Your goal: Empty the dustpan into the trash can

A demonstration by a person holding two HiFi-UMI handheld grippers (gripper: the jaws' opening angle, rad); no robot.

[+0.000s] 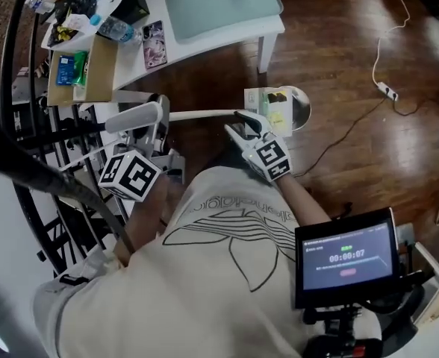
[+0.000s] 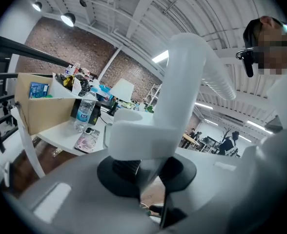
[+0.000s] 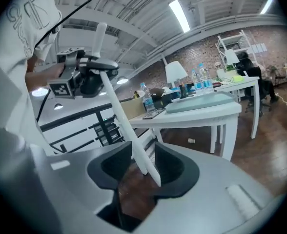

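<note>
A white handle grip (image 1: 134,118) with a thin white rod (image 1: 204,114) running rightward from it is the only part of the dustpan I can make out; the pan itself is not visible. My left gripper (image 1: 146,130) is shut on the thick white grip (image 2: 177,96), which fills the left gripper view between the jaws (image 2: 151,172). My right gripper (image 1: 242,129) stands open with the rod (image 3: 124,116) passing between its pads (image 3: 143,167), a gap on each side. A round silver trash can (image 1: 300,107) with pale green and yellow things in it stands on the floor just beyond the right gripper.
A white table (image 1: 204,36) with a teal mat, a cardboard box (image 1: 92,69) and a water bottle (image 1: 115,28) lies ahead. A black metal rack (image 1: 25,125) is at the left. A power strip and cable (image 1: 387,92) lie on the wooden floor. A screen (image 1: 346,256) sits lower right.
</note>
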